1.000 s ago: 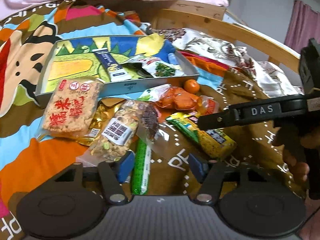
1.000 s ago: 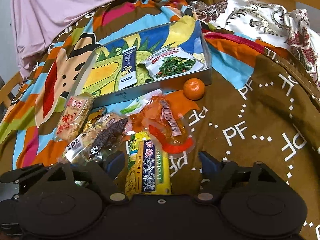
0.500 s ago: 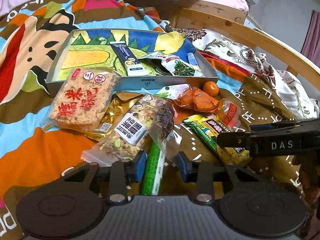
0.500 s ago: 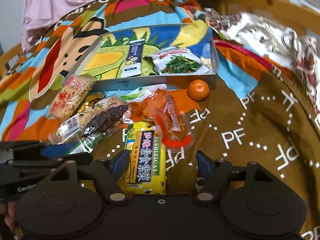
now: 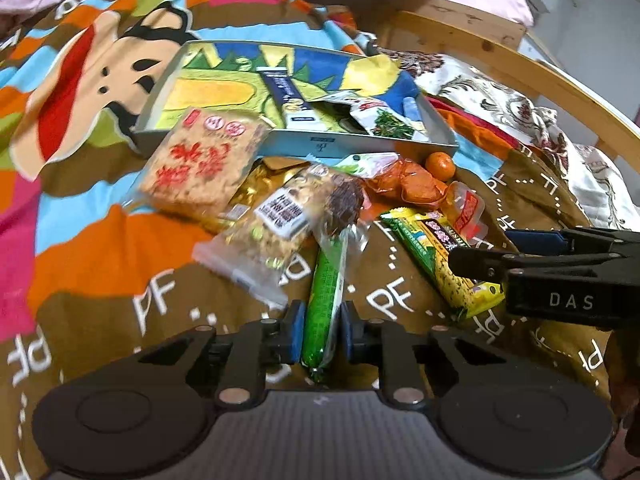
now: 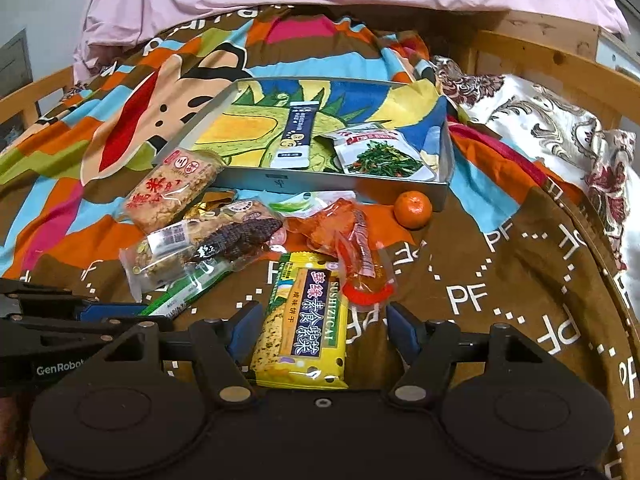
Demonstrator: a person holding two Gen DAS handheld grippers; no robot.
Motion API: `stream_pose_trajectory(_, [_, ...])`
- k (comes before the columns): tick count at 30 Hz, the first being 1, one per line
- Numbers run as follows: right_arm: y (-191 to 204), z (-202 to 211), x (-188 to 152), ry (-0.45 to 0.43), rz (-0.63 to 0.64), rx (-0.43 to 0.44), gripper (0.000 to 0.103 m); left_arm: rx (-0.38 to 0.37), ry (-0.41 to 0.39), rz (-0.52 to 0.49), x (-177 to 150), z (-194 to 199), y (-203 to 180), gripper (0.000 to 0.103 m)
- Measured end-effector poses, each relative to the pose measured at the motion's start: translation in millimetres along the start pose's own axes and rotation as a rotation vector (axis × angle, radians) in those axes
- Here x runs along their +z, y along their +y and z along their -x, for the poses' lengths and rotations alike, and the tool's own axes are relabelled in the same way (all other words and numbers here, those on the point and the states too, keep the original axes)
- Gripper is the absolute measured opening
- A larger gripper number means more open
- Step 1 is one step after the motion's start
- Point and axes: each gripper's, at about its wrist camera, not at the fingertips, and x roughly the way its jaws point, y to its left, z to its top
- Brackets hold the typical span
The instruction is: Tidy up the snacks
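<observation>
Loose snacks lie on a cartoon-print blanket in front of a shallow grey tray [image 6: 320,184]. My left gripper [image 5: 320,320] is shut on a green stick snack [image 5: 326,280], its blue pads pressing both sides of the near end. My right gripper [image 6: 322,326] stands open astride a yellow biscuit packet [image 6: 308,320]; the right pad is clear of the wrapper. Inside the tray lie a dark blue sachet [image 6: 294,140] and a packet picturing greens [image 6: 380,156].
A rice cracker pack [image 6: 168,192], a nut bar [image 6: 172,248], a dark corn pack [image 6: 244,236], an orange-red packet [image 6: 340,228] and a mandarin [image 6: 413,209] lie before the tray. A wooden bed rail [image 6: 560,64] and a floral cloth [image 6: 540,120] stand to the right.
The left jaws have closed onto the green stick snack. The right jaws narrowed a little around the yellow packet, and both views have rolled slightly.
</observation>
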Motion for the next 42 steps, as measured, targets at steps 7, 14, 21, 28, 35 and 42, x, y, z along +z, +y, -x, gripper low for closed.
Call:
stream_pose_trajectory(7, [-1.6,-12.8,-1.6,0.011,-0.01,0.01,0.073,-0.017,0.0,-0.042,9.3,-6.1,0.1,0.026])
stream_pose_trajectory(14, [11.9,-20.6,-4.7,-0.01,0.096,-0.024,0.076,-0.046,0.016,-0.092,20.6,-24.7,-3.6,0.032])
stream_pose_trajectory(21, [20.0,-23.8,-9.2,0.011,0.132,-0.006,0.06,-0.028,0.012,-0.1,18.0,-24.3,-5.9,0.026])
stream_pose_trajectory(28, [20.8,-12.0,-14.8,0.018,0.119,0.007,0.053,-0.012,0.021,-0.045,8.4,-10.9,-8.8,0.021])
stream_pose_trajectory(35, [14.2,-20.1,-13.5,0.017,0.084,0.018,0.058,-0.012,0.028,-0.008,16.1,-18.5,-8.6,0.026])
stream_pose_trajectory(42, [20.7,-17.8,-15.2,0.013,0.122,0.008,0.054,-0.003,0.03,-0.005,21.8,-27.8,-9.0,0.02])
